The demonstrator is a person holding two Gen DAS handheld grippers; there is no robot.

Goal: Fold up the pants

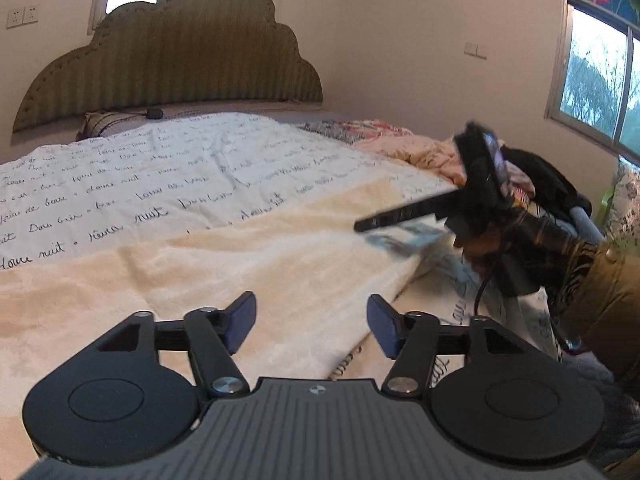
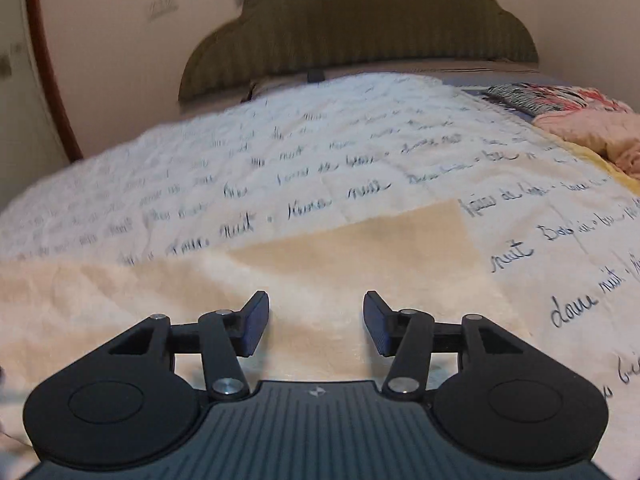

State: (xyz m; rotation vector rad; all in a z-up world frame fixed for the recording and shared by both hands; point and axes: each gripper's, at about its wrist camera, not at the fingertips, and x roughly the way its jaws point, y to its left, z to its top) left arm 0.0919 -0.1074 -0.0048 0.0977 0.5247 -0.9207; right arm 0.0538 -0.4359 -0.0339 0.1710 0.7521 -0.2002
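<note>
Cream-coloured pants [image 1: 240, 268] lie spread flat on a white quilt [image 1: 168, 168] printed with handwriting. My left gripper [image 1: 312, 320] hovers over the near part of the cream fabric, jaws apart, with nothing between the blue pads [image 1: 244, 320]. At the right of the left wrist view my right gripper [image 1: 372, 230] shows blurred, low over the pants' right edge, held by a hand in a brown sleeve [image 1: 604, 284]. In its own view the right gripper [image 2: 316, 320] stands open above the pants [image 2: 352, 252], nothing pinched.
An olive scalloped headboard [image 1: 168, 60] closes off the far end of the bed, with a pillow [image 1: 104, 124] below it. Crumpled pink floral bedding [image 1: 404, 148] lies at the far right. Windows [image 1: 600, 80] are on the right wall. The quilt [image 2: 280, 152] runs on beyond the pants.
</note>
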